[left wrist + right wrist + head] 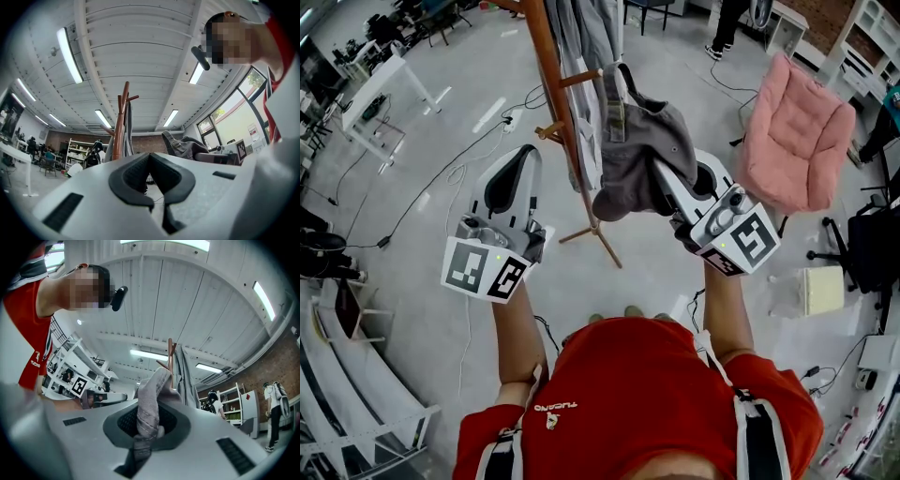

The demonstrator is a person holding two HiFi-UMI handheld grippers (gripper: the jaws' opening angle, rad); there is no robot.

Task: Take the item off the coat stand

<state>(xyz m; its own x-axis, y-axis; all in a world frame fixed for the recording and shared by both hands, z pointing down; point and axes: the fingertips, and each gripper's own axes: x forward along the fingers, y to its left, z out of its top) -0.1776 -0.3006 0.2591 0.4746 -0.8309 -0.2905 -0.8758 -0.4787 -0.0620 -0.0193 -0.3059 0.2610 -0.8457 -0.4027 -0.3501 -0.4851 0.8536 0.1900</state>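
Observation:
A grey cap (pixel 637 155) hangs beside the wooden coat stand (pixel 553 84), its top close to a side peg (pixel 581 79); I cannot tell whether it still rests on the peg. My right gripper (pixel 661 180) is shut on the cap's lower edge. In the right gripper view the grey fabric (pixel 151 399) is pinched between the jaws of this gripper (pixel 149 420), with the stand (pixel 171 366) behind. My left gripper (pixel 525 156) is left of the pole, shut and empty. The left gripper view shows its jaws together (pixel 150 157), the stand (pixel 121 126) and the cap (pixel 187 146) beyond.
Grey garments (pixel 591 37) hang higher on the stand. Its feet (pixel 602 242) spread on the floor between my grippers. A pink chair (pixel 797 131) stands at the right, a white desk (pixel 384 89) at the far left, and cables (pixel 441 173) cross the floor.

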